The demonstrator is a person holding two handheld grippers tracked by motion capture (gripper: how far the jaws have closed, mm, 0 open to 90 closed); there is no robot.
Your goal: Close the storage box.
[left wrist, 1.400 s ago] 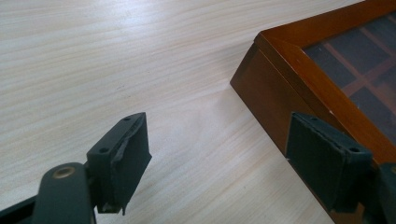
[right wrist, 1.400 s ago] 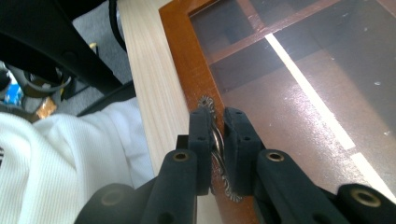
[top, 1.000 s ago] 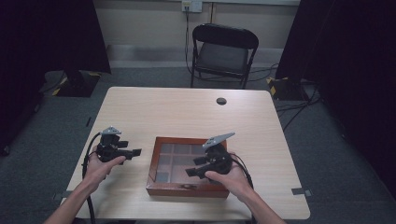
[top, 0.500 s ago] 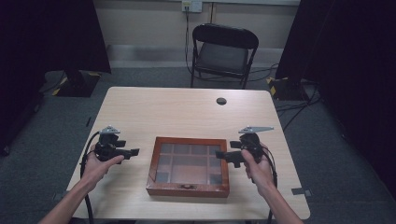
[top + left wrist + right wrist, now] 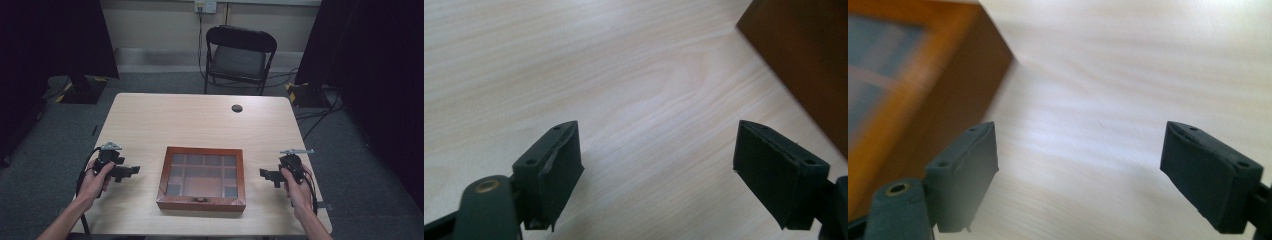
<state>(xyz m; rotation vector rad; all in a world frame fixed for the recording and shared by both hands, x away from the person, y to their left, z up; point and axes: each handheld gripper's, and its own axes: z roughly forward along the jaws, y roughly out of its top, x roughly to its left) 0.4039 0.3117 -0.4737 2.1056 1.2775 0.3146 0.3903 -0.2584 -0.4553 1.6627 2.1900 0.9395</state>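
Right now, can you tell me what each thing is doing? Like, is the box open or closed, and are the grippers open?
Wooden box: lid closed, flat on the table, nothing touching it.
Left gripper: open, empty, left of the box, aimed at it.
Right gripper: open, empty, right of the box, aimed at it.
Folding chair: unfolded, empty, behind the table.
Table: bare wood top with a small dark round spot near the far edge.

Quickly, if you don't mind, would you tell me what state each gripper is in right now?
Left gripper: open, holding nothing, left of the wooden box.
Right gripper: open, holding nothing, right of the box.
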